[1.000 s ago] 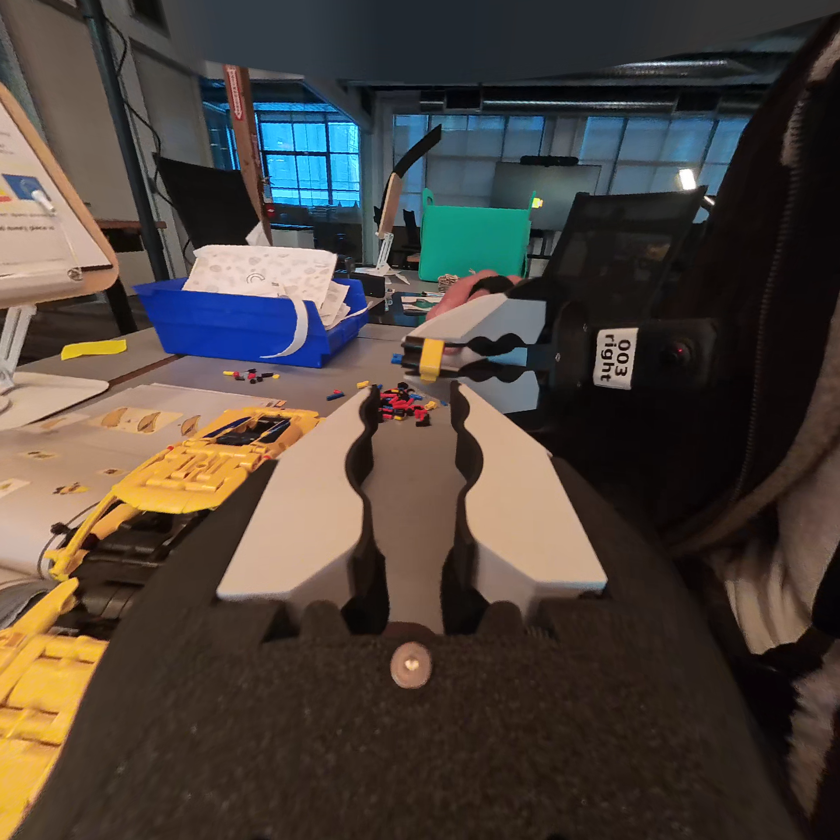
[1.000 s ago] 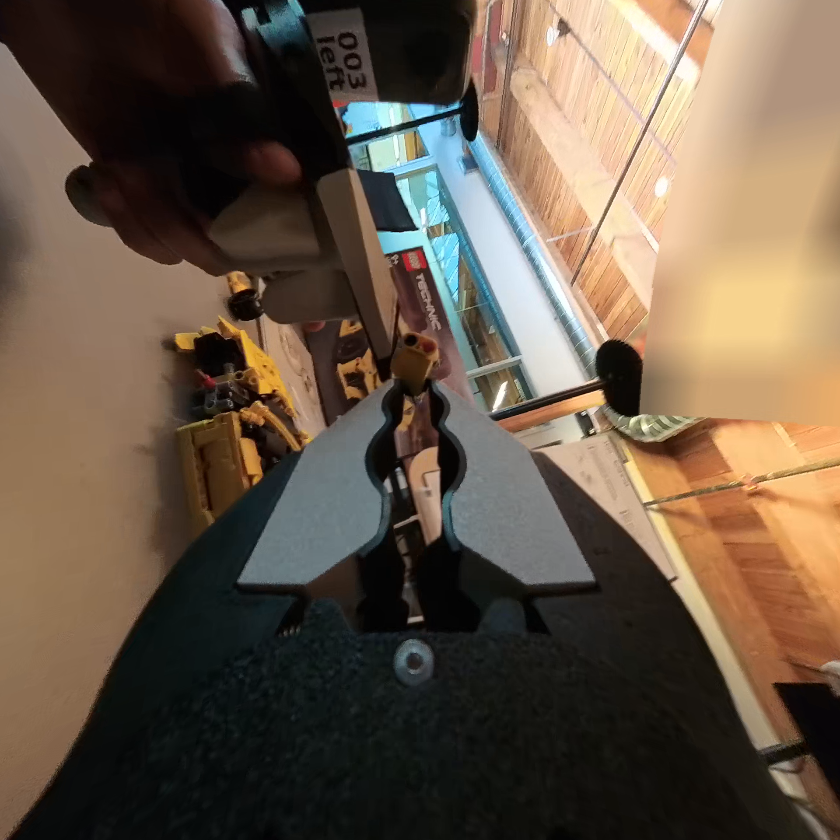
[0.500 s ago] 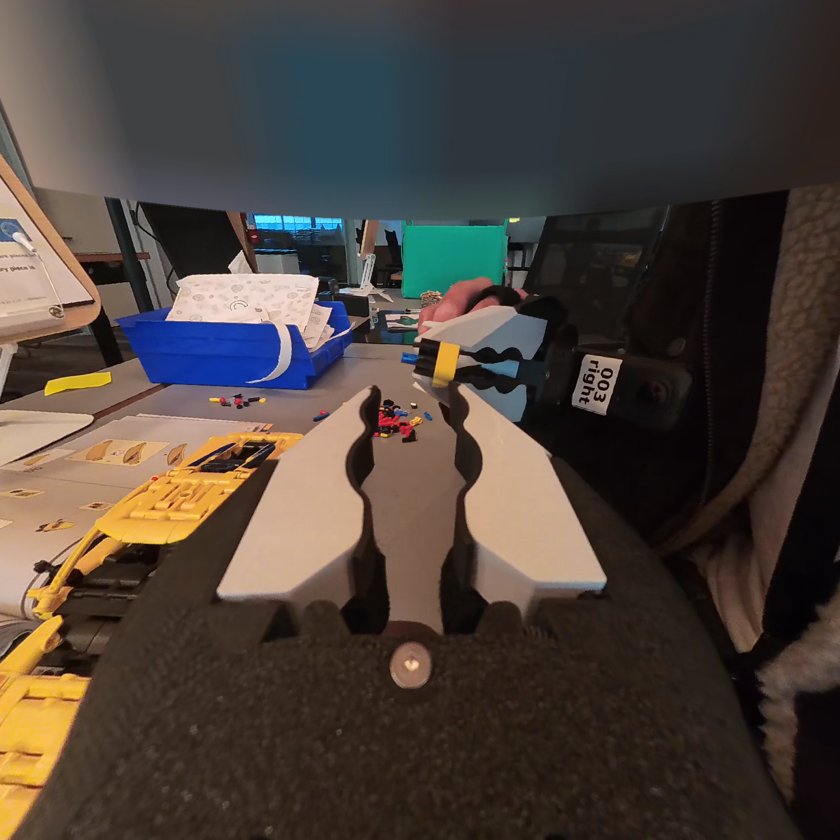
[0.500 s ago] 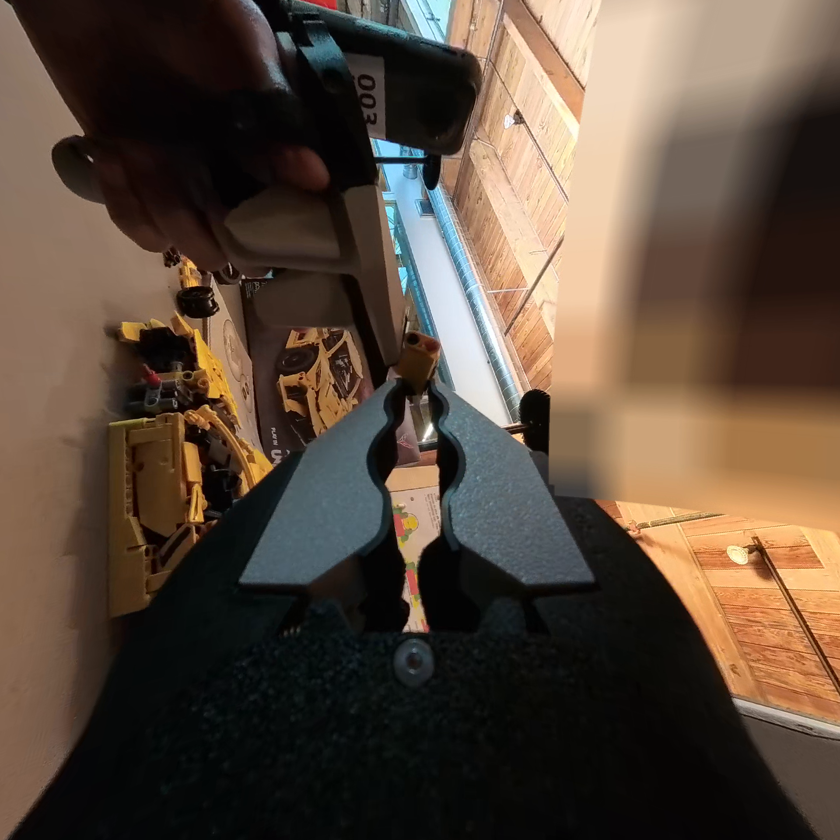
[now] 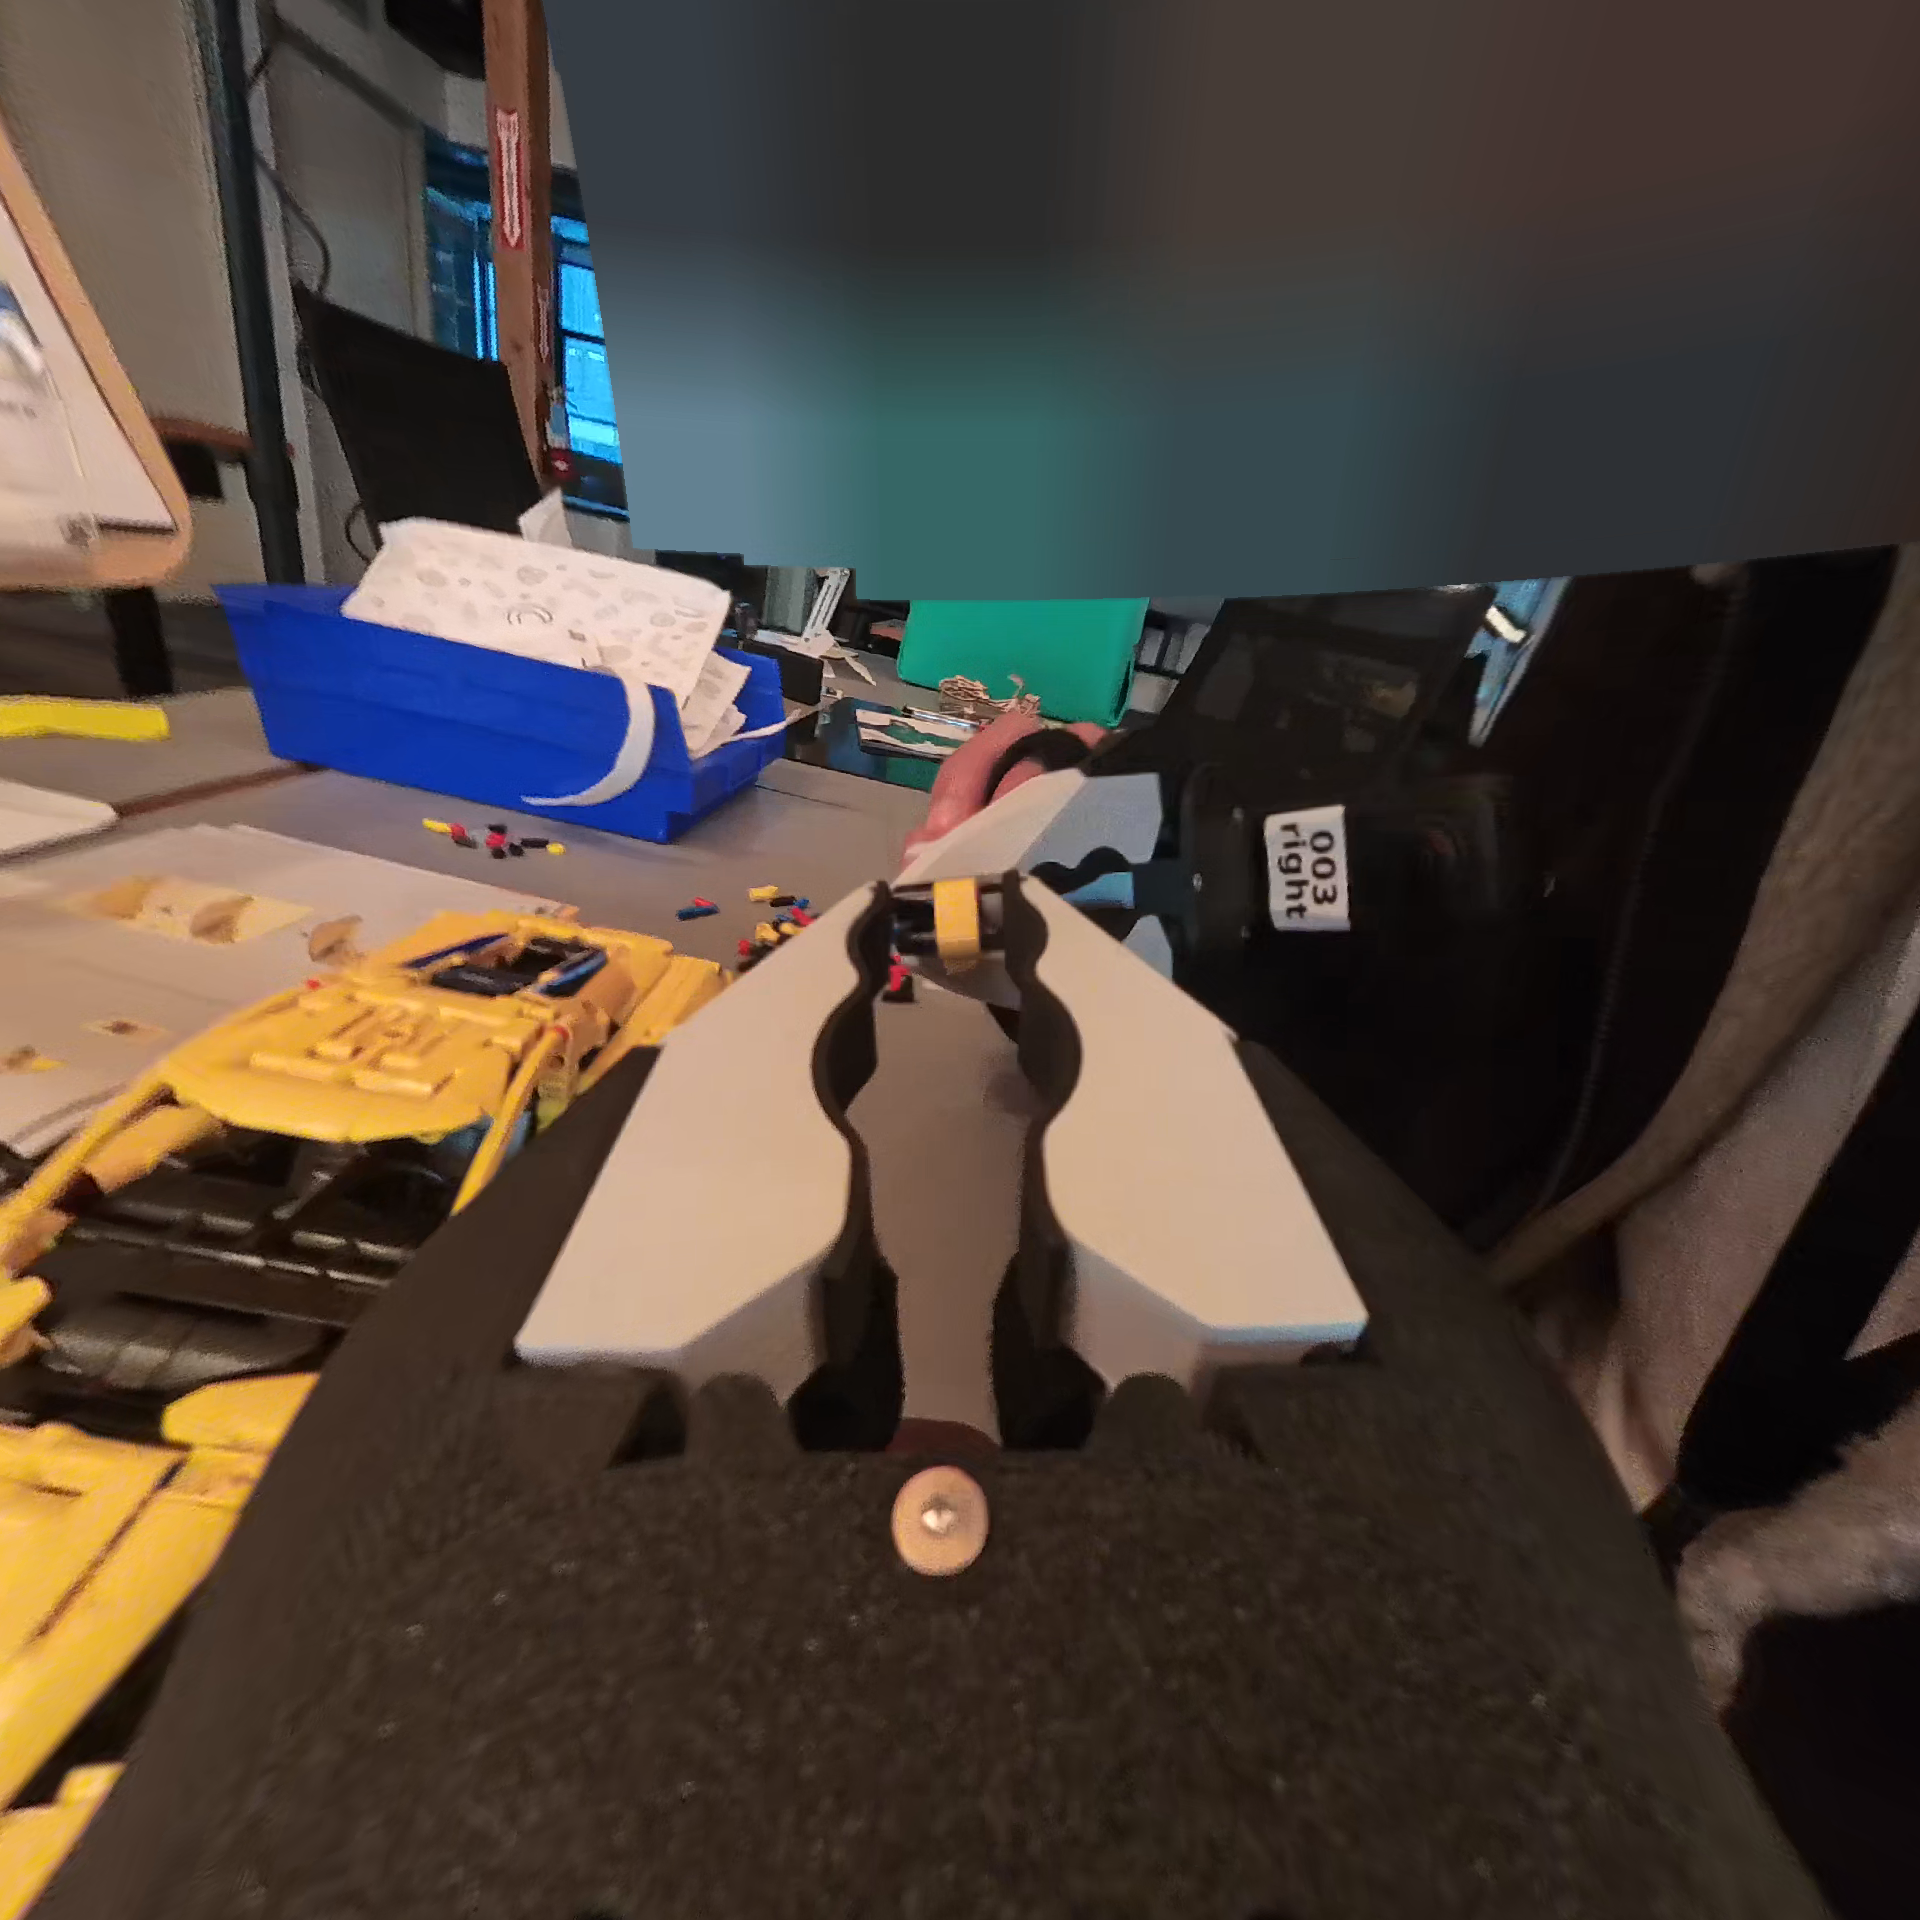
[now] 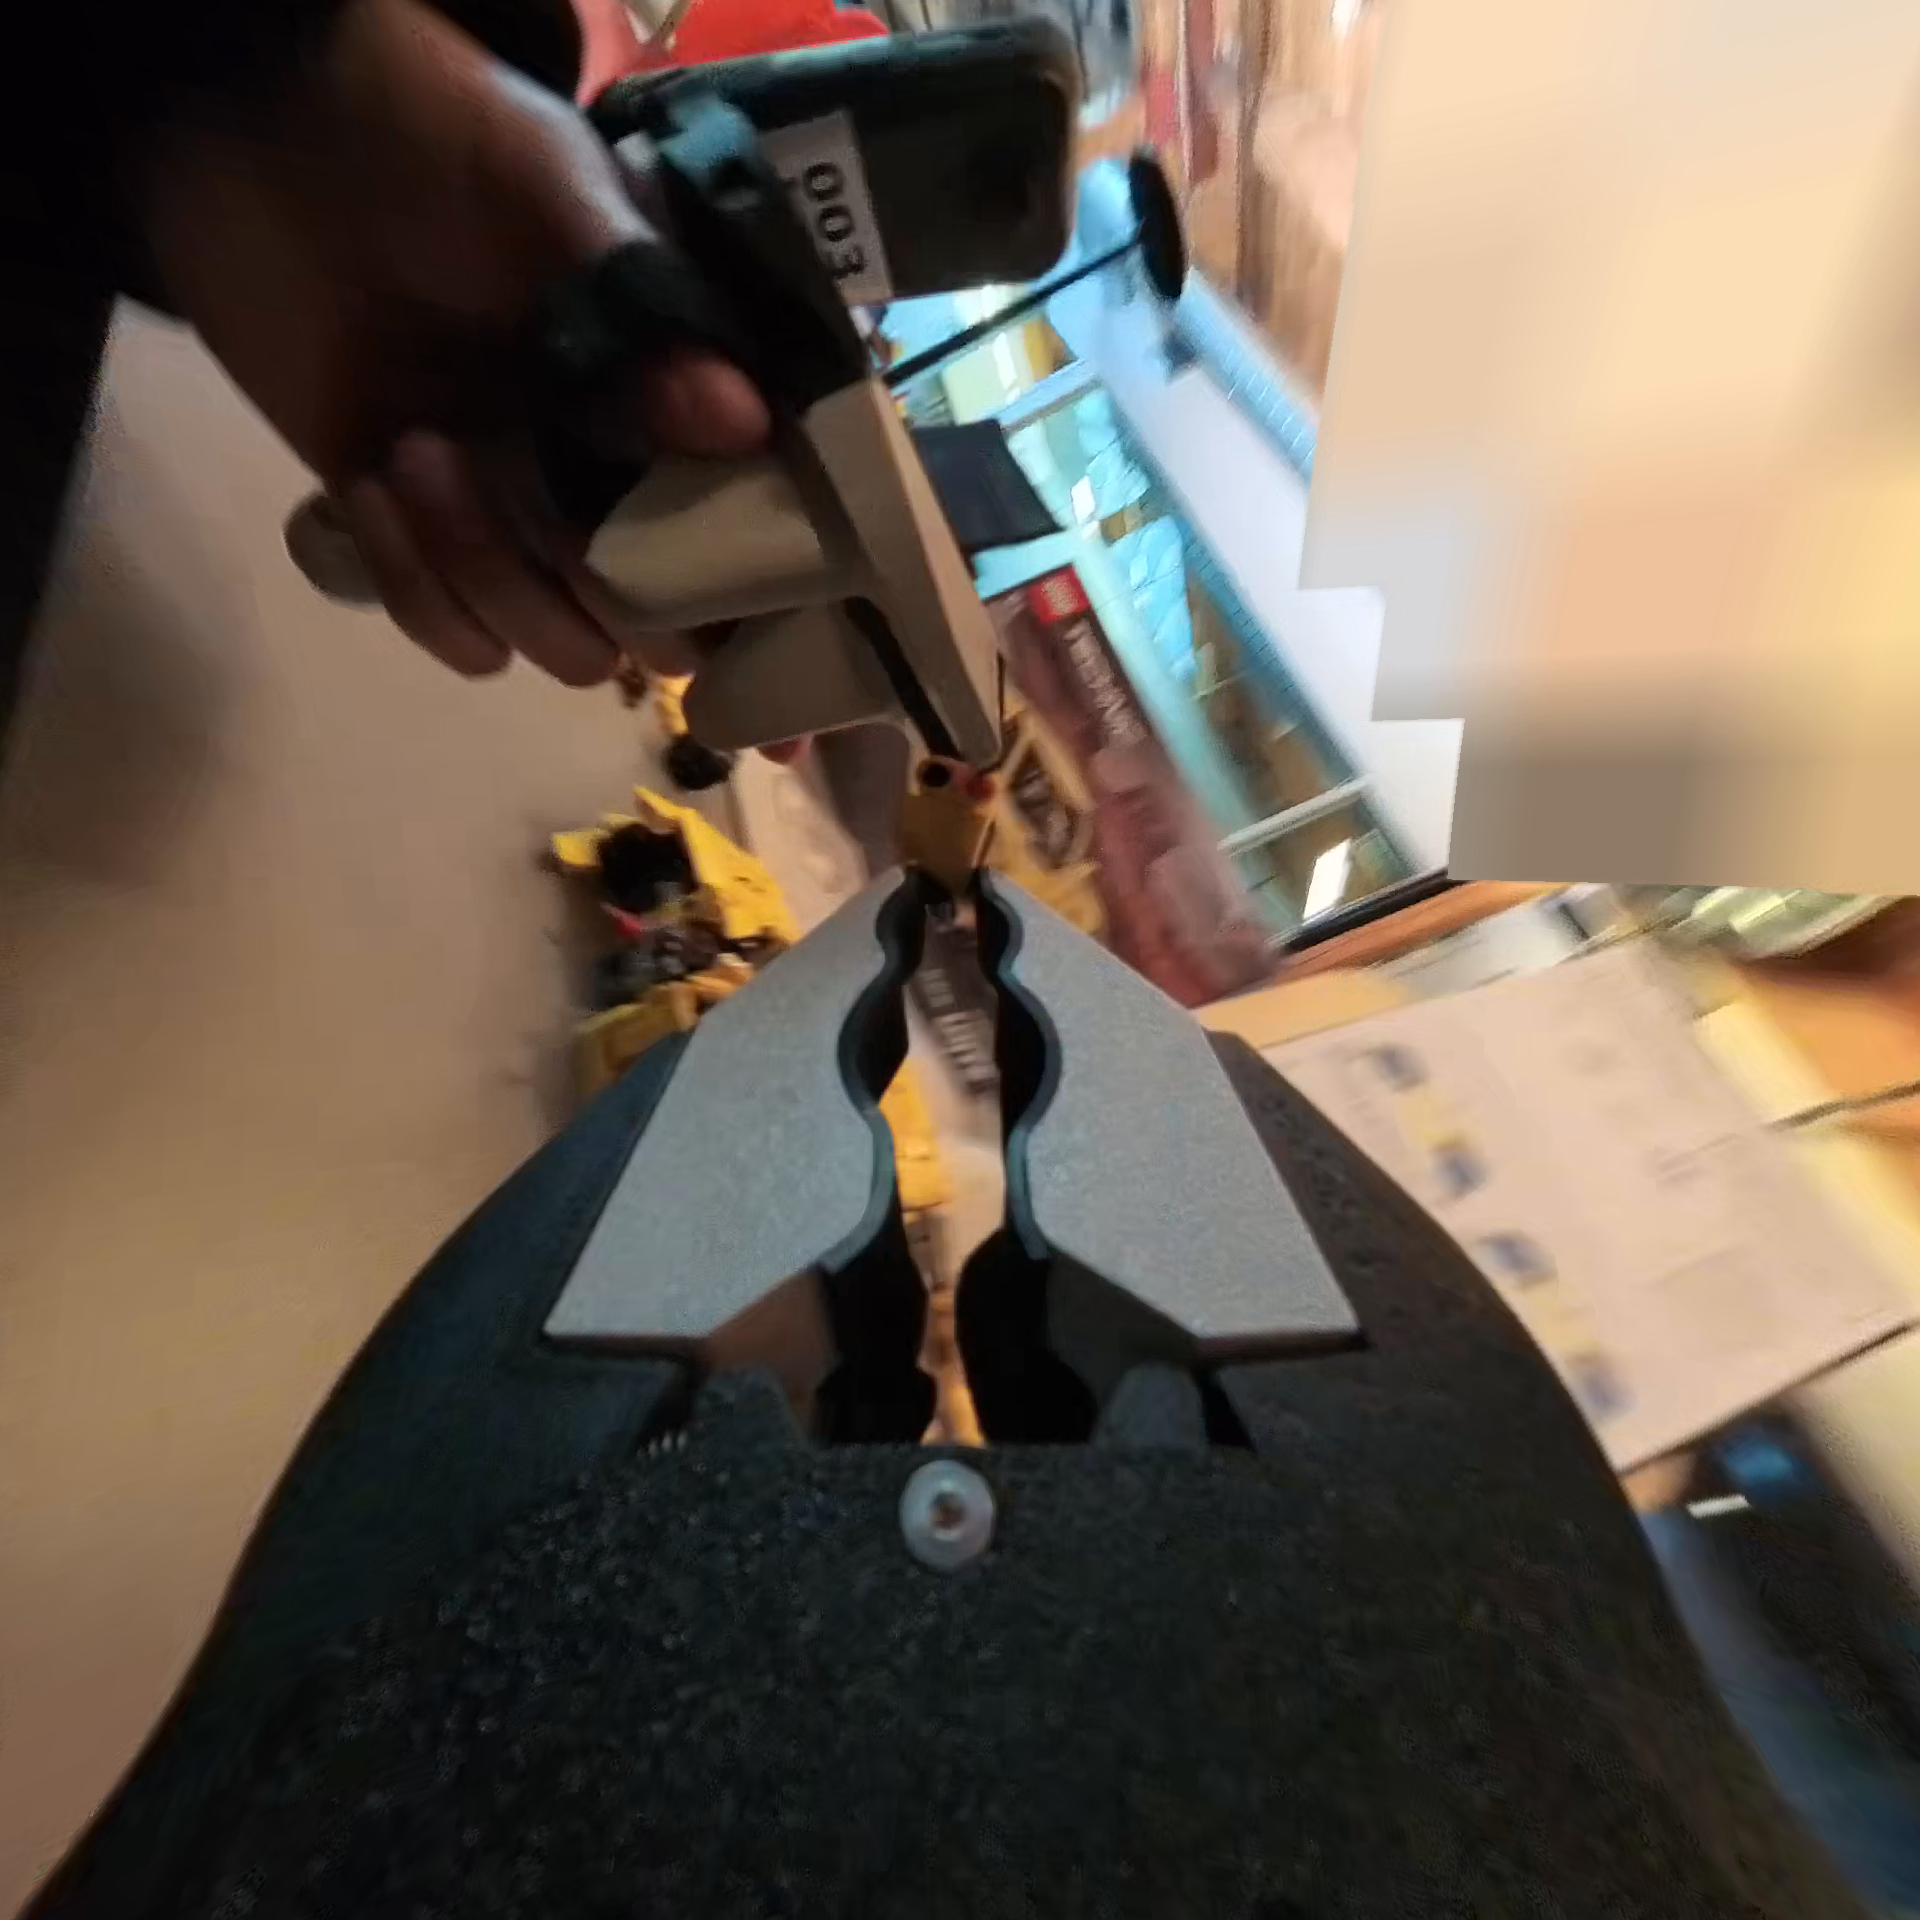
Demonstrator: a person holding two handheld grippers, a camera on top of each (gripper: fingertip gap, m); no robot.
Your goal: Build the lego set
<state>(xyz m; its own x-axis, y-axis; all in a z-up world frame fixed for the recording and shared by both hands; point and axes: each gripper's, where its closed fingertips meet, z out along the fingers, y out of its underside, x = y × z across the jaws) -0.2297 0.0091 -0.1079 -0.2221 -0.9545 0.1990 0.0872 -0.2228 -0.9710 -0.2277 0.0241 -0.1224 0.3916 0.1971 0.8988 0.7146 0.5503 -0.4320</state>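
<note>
My right gripper (image 6: 943, 883) is shut on a small yellow lego piece (image 6: 940, 831) with a red pin end. In the left wrist view that piece (image 5: 956, 914) sits between my left gripper's fingertips. My left gripper (image 5: 948, 902) is open around it, with a gap on each side. In the right wrist view the left gripper (image 6: 966, 738) points down at the piece's top. The right gripper (image 5: 1039, 831) comes in from the right, above the table. The partly built yellow lego car (image 5: 416, 1039) lies on the table to the left and also shows in the right wrist view (image 6: 675, 883).
Loose small lego pieces (image 5: 769, 920) lie on the grey table beyond the car. A blue bin (image 5: 468, 707) with paper stands behind. Instruction sheets (image 5: 156, 914) lie at left. The lego box (image 6: 1101, 748) and a booklet (image 6: 1558, 1143) show too. A person's body (image 5: 1714, 1039) fills the right side. Both grippers' tips are close together, under 4 cm apart.
The two grippers have come together. The yellow piece, held beyond my left fingertips before, now sits between them. The left jaws have narrowed a little.
</note>
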